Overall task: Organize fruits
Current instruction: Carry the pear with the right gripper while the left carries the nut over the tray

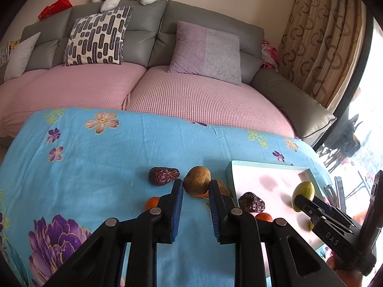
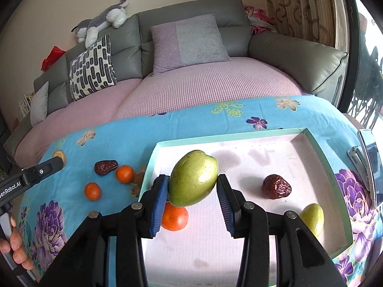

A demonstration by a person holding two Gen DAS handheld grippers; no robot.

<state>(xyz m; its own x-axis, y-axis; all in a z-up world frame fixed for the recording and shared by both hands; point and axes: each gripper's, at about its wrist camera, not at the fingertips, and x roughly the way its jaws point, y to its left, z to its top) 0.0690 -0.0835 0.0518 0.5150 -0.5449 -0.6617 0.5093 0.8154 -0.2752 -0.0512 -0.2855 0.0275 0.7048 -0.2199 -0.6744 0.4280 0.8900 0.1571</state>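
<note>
My left gripper (image 1: 196,186) is shut on a brown oval fruit (image 1: 196,180), held just above the blue floral cloth; its tip (image 2: 58,162) also shows in the right wrist view. My right gripper (image 2: 192,184) is shut on a large green fruit (image 2: 194,178), which hangs over the teal-rimmed tray (image 2: 229,135). In the tray lie an orange (image 2: 174,216), a dark red date (image 2: 276,186) and a smaller green fruit (image 2: 312,218). On the cloth left of the tray are another date (image 2: 105,167), two small oranges (image 2: 124,173) (image 2: 92,191) and walnuts (image 2: 137,179).
The table cloth (image 1: 95,167) ends at a pink-covered grey sofa (image 1: 191,95) behind. A metal object (image 2: 367,157) stands at the table's right edge by the window. A hand (image 2: 14,246) holds the left gripper's handle.
</note>
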